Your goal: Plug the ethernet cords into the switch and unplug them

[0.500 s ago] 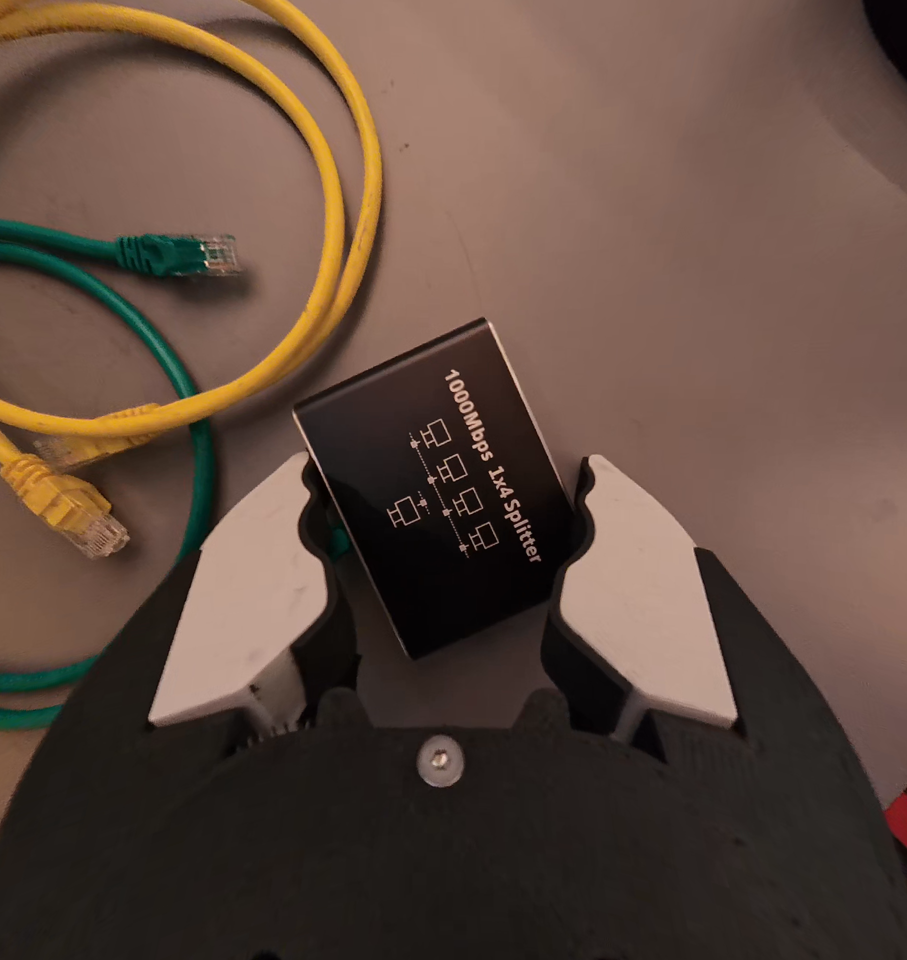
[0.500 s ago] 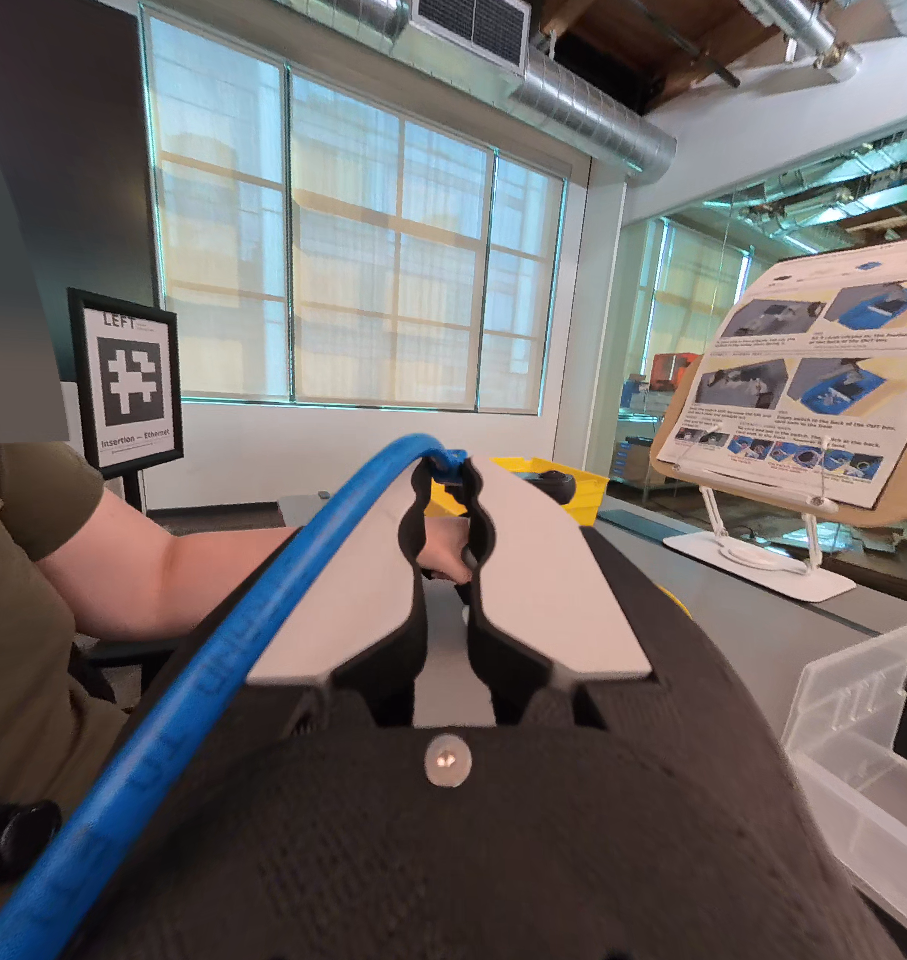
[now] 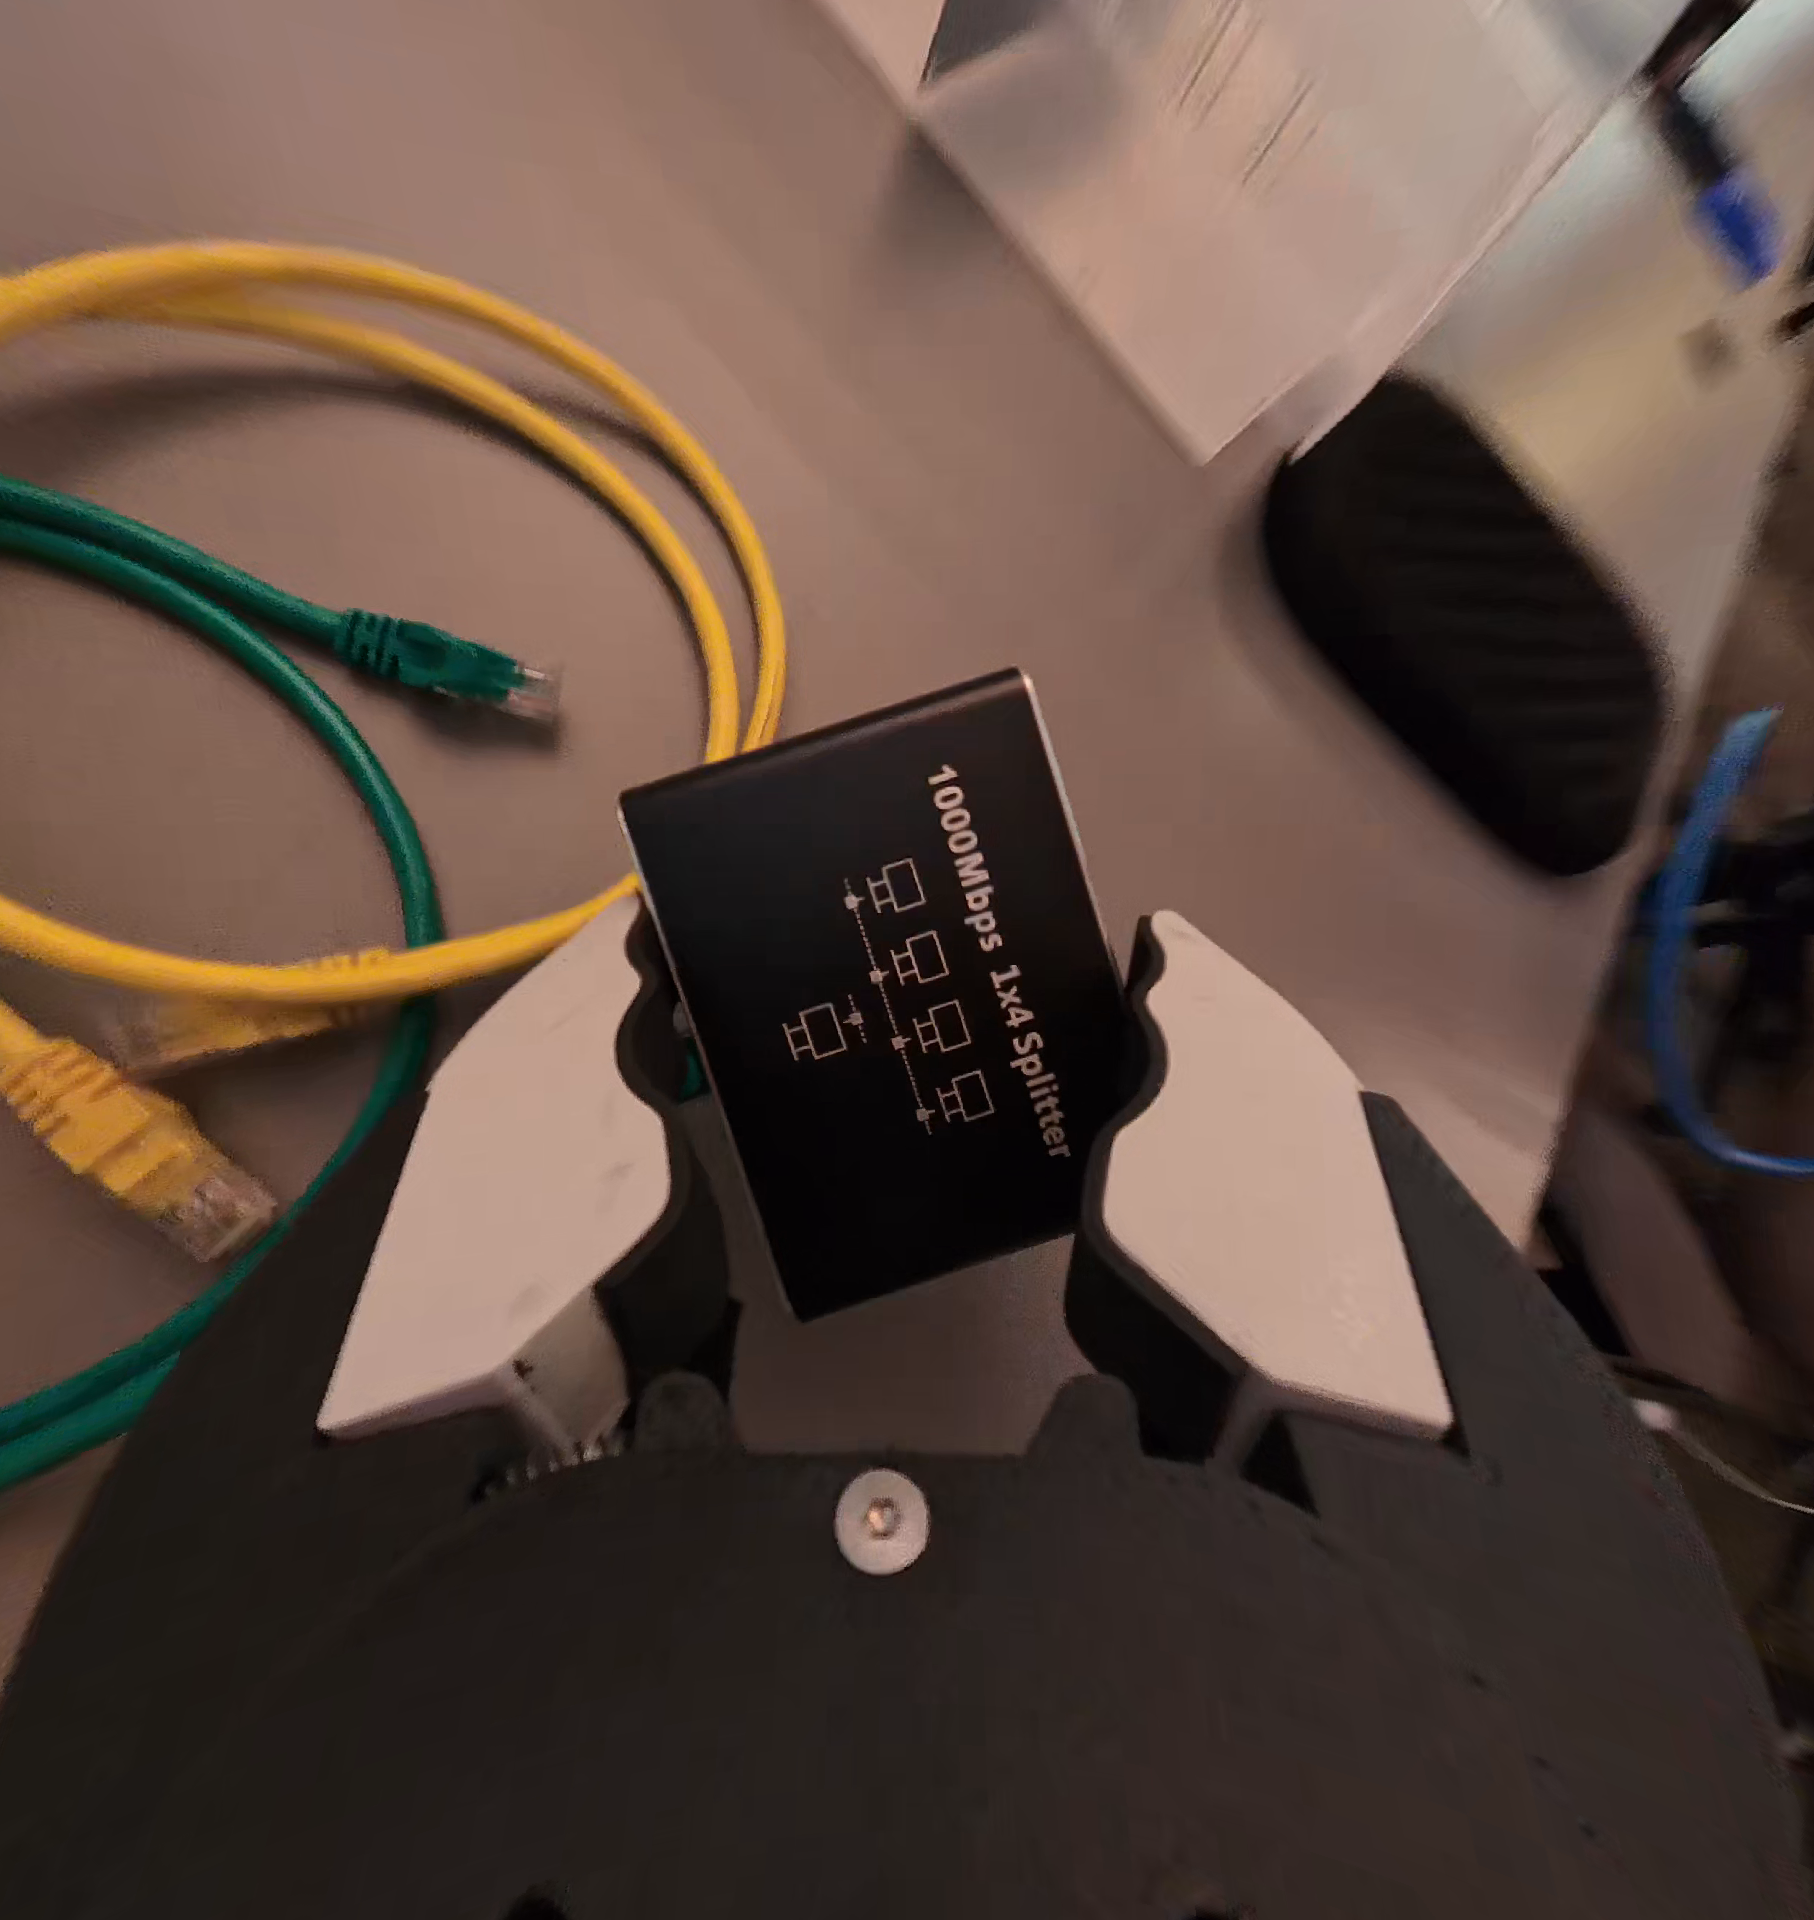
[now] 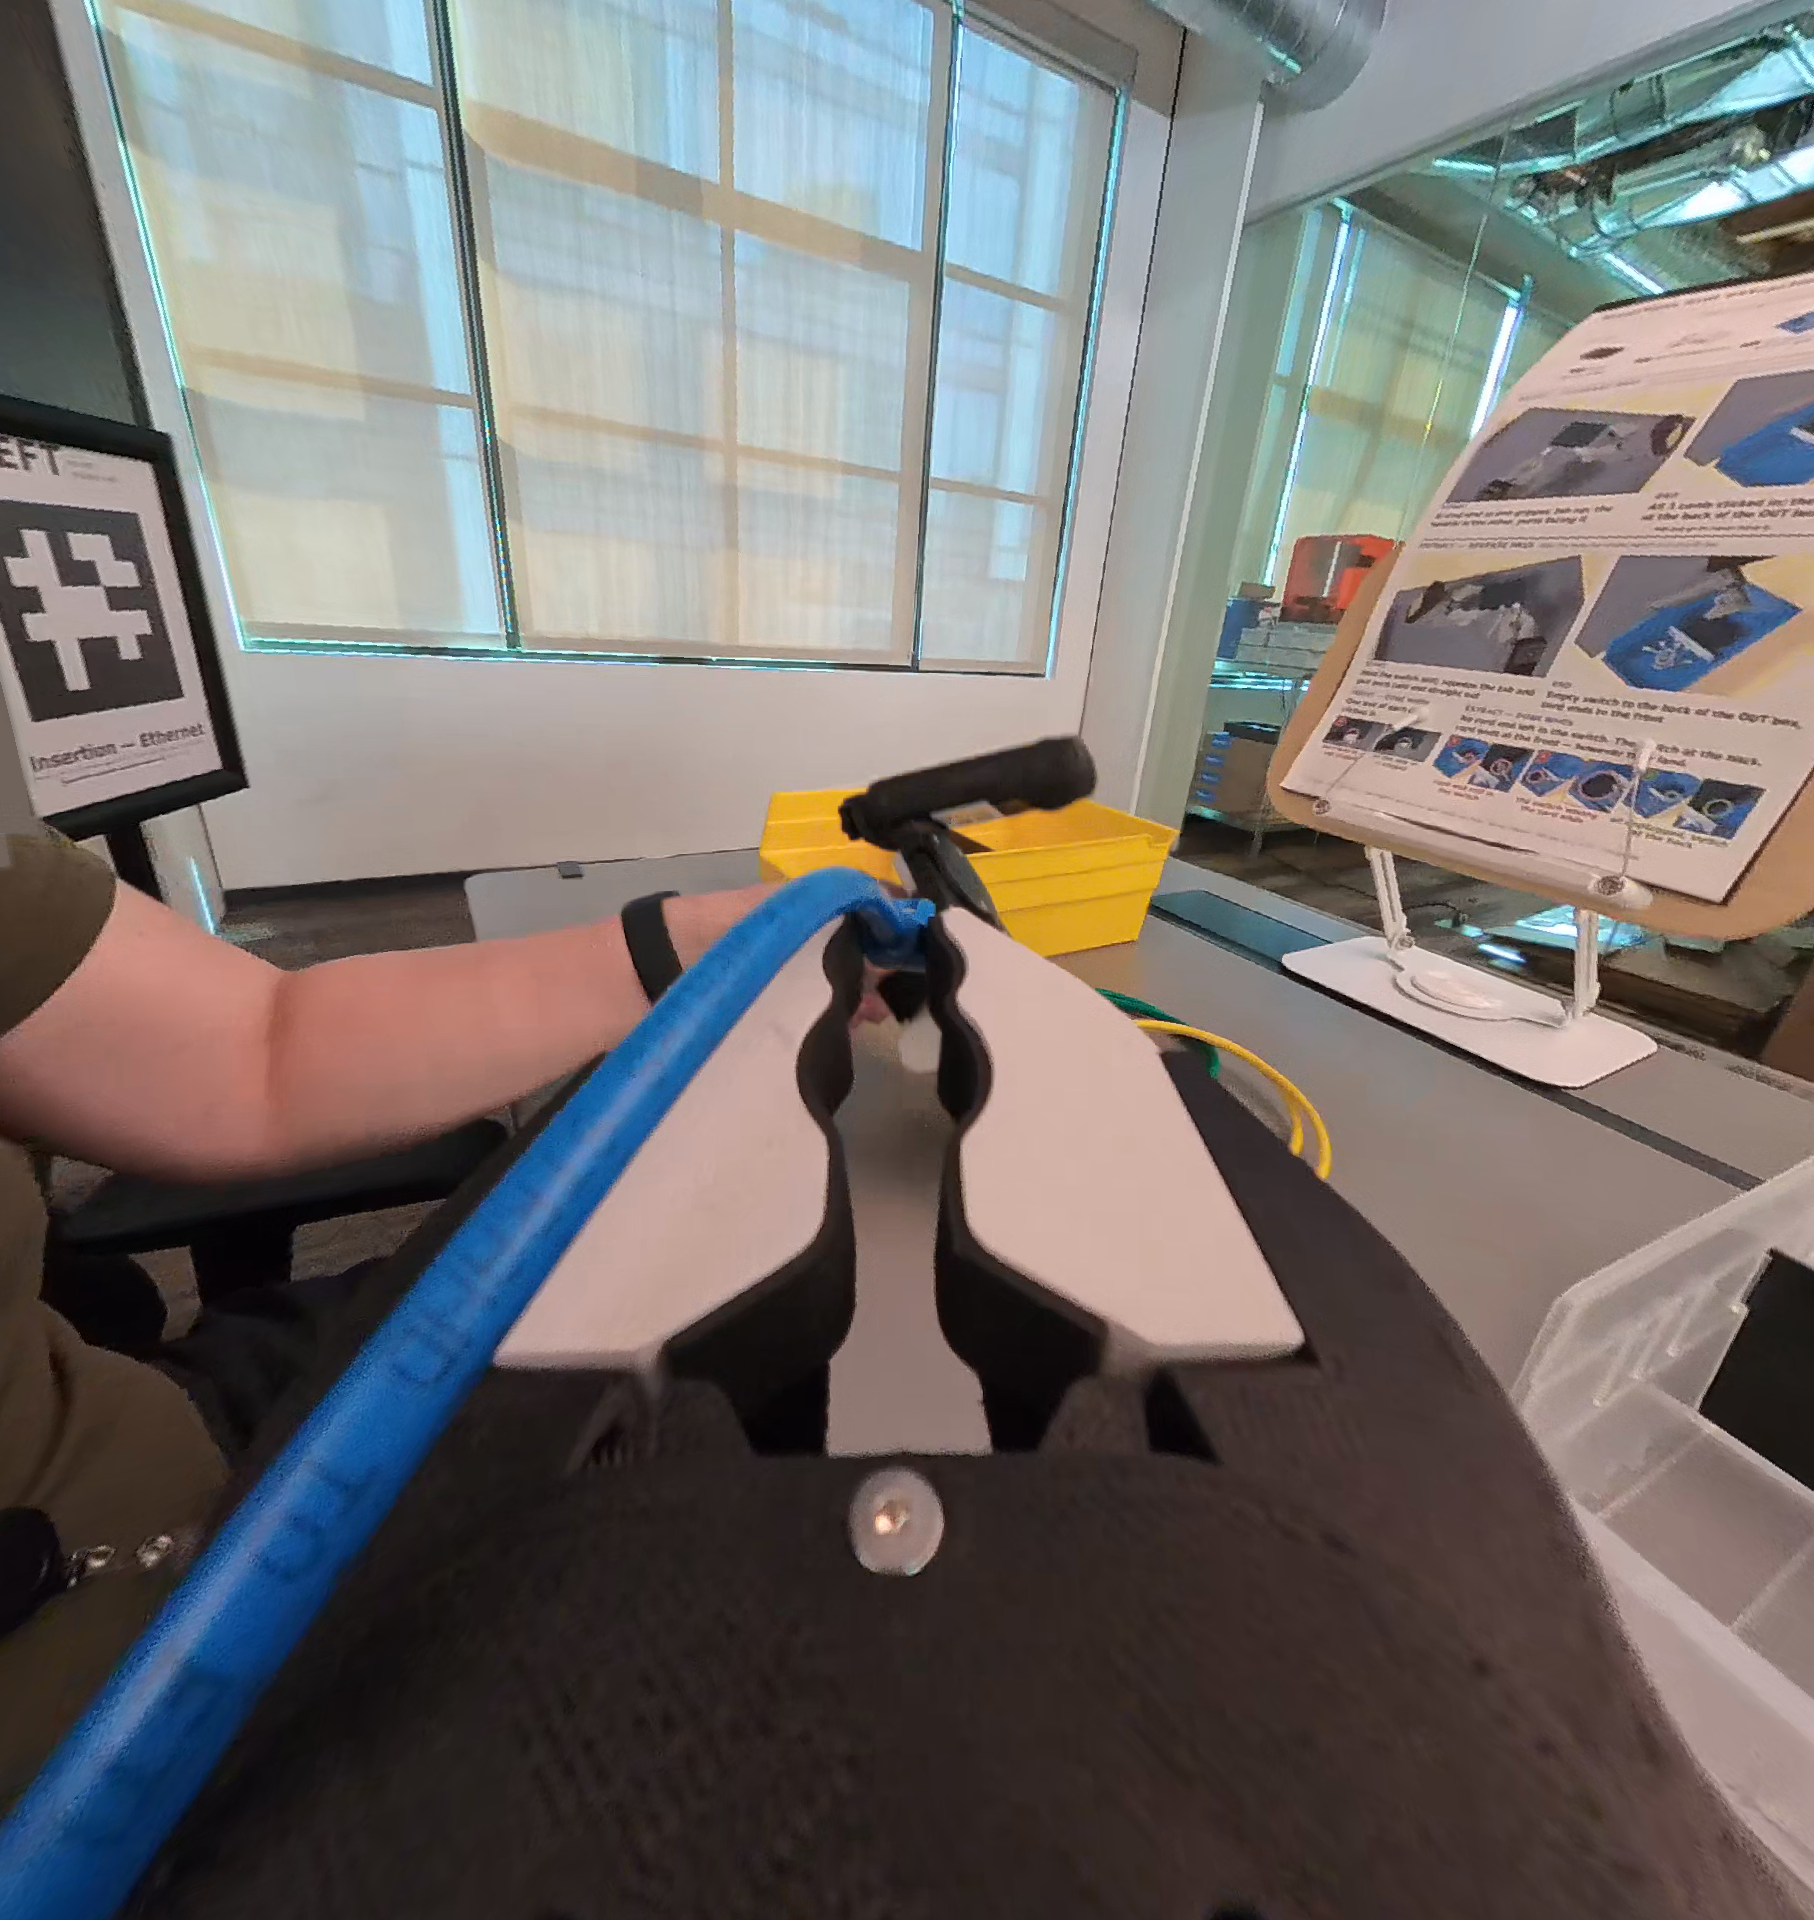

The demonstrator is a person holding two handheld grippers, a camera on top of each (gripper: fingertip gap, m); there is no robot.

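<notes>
Left hand-held gripper is clamped on the black switch, lifted off the counter above yellow and green cords. Right hand-held gripper is pinching the blue cord at its plug.

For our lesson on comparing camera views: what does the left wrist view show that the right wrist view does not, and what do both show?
Only the left wrist view: the black switch clamped in the left tongs, and the green cord's plug lying loose.

Only the right wrist view: the right tongs pinching the blue cord's plug, a yellow bin, an instruction board.

Both: grey table, yellow cord, blue cord.
</notes>
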